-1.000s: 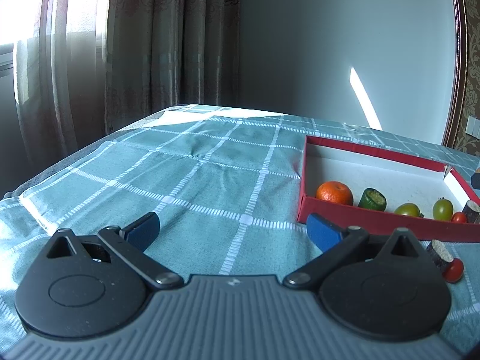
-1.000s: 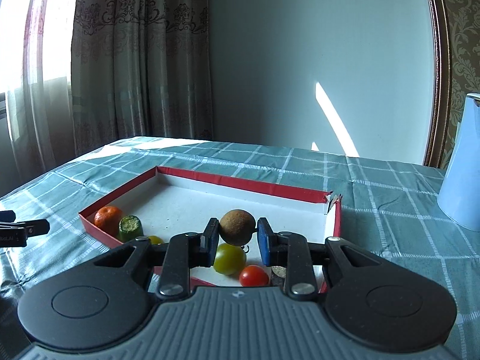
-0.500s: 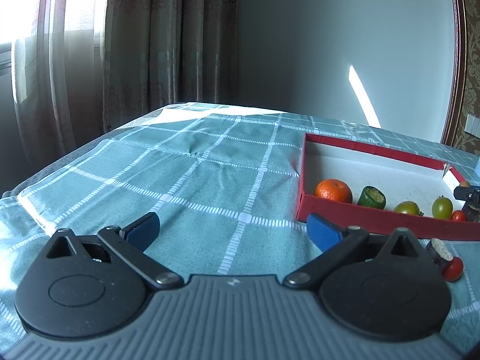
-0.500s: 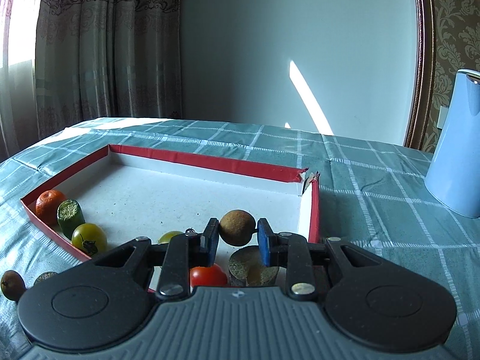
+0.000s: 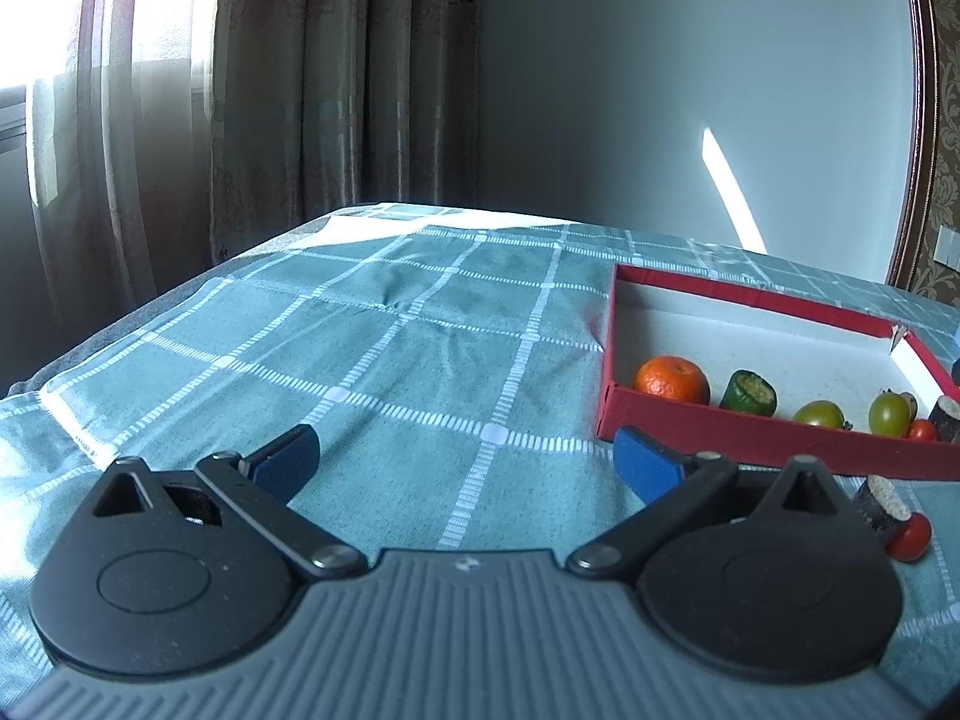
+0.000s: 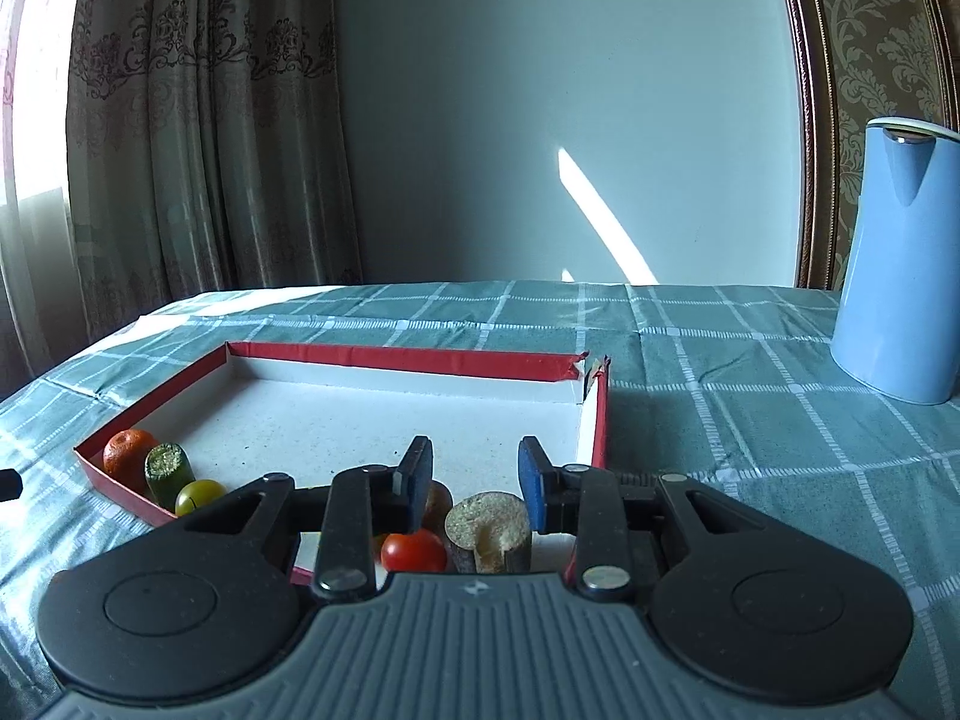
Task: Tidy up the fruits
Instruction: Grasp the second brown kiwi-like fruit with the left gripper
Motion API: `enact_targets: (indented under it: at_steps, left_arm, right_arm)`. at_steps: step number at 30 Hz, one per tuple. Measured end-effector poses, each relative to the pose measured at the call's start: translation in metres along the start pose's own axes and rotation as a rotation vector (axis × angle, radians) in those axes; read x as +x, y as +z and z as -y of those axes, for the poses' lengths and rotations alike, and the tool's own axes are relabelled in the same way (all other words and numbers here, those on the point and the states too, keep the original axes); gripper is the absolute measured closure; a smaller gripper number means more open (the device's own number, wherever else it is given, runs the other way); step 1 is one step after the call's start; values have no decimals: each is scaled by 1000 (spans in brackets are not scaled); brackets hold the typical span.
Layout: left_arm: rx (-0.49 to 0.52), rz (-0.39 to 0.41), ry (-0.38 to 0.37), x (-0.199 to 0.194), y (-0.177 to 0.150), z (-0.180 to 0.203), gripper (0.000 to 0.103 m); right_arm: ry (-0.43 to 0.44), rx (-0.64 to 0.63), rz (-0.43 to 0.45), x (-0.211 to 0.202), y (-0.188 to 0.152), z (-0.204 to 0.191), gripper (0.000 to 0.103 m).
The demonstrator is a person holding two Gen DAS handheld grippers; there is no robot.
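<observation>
Looking along our right tongs (image 6: 474,483), we judge the main risk to be the brown round fruit (image 6: 437,505) we are setting into the red tray (image 6: 414,355): it sits low just beside the left pad, mostly hidden behind it, and being round it may roll across the smooth white floor or knock the red cherry tomato (image 6: 414,551) and the cut brown stub (image 6: 489,531) that crowd the near corner. Pulling back carelessly could also catch a pad on that stub and tip it, or drag the light cardboard wall. These tongs have just been opening; the pads stand a little apart with clear space between them, and nothing is pinched there, so we read the fruit as let go, though whether the left pad touches it we cannot tell. Along the tray's left side lie the orange (image 6: 129,450), a green cut piece (image 6: 168,468) and a yellow-green tomato (image 6: 200,495). Our left tongs (image 5: 465,462) hover over the checked counter (image 5: 420,360) with jaws spread wide and empty, well clear of the tray. Near them, outside the tray, another stub (image 5: 879,501) and a red tomato (image 5: 911,537) touch each other on the cloth, waiting to be collected. A blue jug (image 6: 900,276) stands well apart at the right.
</observation>
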State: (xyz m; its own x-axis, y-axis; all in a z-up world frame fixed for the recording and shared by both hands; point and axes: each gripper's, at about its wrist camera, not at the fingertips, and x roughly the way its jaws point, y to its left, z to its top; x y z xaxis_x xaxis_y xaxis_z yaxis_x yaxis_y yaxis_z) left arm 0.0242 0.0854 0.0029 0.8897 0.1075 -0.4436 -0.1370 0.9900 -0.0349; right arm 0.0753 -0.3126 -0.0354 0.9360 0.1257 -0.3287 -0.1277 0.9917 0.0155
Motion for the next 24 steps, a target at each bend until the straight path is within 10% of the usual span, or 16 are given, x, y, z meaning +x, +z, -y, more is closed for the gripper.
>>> enact_targets:
  at_steps: [18,24]
  left_arm:
    - [336,51,-238,-42,-24,86,3]
    - [408,-18,-251,-30,-29,101,24]
  right_arm:
    - [-5,98,-17,-13,-18,27,73]
    - [0,101,-12,-14,-17,27,73]
